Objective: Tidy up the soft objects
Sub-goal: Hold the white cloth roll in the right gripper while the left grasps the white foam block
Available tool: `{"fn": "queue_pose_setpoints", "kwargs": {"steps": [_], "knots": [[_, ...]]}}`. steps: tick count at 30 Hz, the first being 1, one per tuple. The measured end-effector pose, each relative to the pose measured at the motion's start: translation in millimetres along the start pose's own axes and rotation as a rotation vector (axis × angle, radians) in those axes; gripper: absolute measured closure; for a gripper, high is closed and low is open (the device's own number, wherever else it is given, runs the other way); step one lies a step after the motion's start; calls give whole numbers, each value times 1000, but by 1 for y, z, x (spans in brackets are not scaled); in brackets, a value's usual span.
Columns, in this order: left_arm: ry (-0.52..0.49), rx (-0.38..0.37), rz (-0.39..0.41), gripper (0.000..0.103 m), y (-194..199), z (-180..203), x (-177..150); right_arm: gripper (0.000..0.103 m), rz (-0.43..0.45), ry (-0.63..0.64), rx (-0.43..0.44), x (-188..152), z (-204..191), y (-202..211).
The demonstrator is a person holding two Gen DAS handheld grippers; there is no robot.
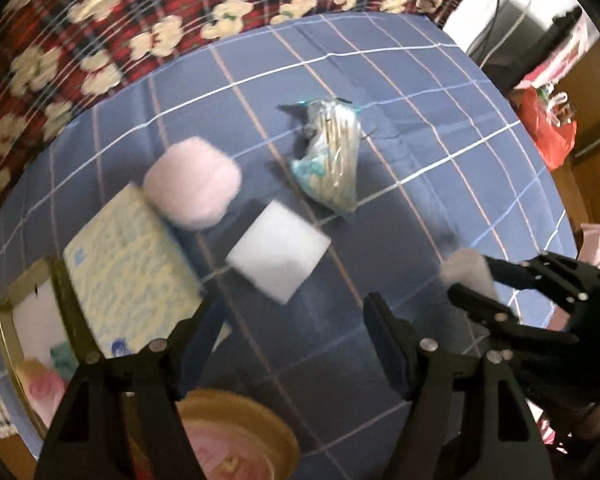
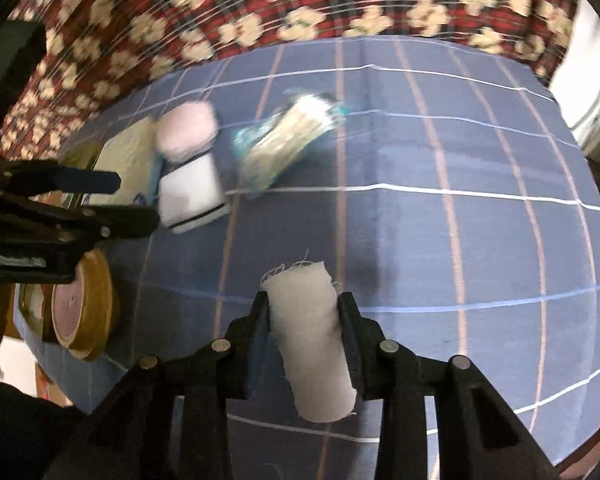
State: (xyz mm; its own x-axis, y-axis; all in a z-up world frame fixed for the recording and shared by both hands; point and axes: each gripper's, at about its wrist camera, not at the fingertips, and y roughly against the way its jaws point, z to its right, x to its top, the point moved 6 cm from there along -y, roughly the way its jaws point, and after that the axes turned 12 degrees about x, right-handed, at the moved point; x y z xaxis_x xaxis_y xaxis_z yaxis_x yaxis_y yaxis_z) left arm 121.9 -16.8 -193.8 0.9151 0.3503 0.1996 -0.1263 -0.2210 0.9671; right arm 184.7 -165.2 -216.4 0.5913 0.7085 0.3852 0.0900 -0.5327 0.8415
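The blue checked cloth (image 2: pixel 440 216) is offering wide bare room to the right of the white foam block (image 2: pixel 191 196), though its near edge is dropping away below. Left of that block, the gold tin (image 1: pixel 19 312) and its lid (image 2: pixel 85 308) are crowding the corner. The right gripper (image 2: pixel 304 316) is pinching a white gauze roll (image 2: pixel 312 332) mid-length, just in front of the block; it looks light, squashy, fraying. The left gripper (image 1: pixel 291 312) is hovering beside the block, jaws spread, nothing between them.

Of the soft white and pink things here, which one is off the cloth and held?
The white gauze roll, pinched in the right hand-held gripper. The pink yarn ball and white sponge block lie on the blue cloth.
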Motion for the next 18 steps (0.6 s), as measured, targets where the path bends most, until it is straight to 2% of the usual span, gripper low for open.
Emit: {"fn": "queue_pose_setpoints", "kwargs": {"steps": [11, 18], "knots": [[-74, 15, -66, 31, -43, 13, 19, 67, 32, -65, -13, -2, 18, -4], [-90, 56, -60, 26, -53, 14, 27, 67, 35, -76, -11, -1, 23, -6]]}}
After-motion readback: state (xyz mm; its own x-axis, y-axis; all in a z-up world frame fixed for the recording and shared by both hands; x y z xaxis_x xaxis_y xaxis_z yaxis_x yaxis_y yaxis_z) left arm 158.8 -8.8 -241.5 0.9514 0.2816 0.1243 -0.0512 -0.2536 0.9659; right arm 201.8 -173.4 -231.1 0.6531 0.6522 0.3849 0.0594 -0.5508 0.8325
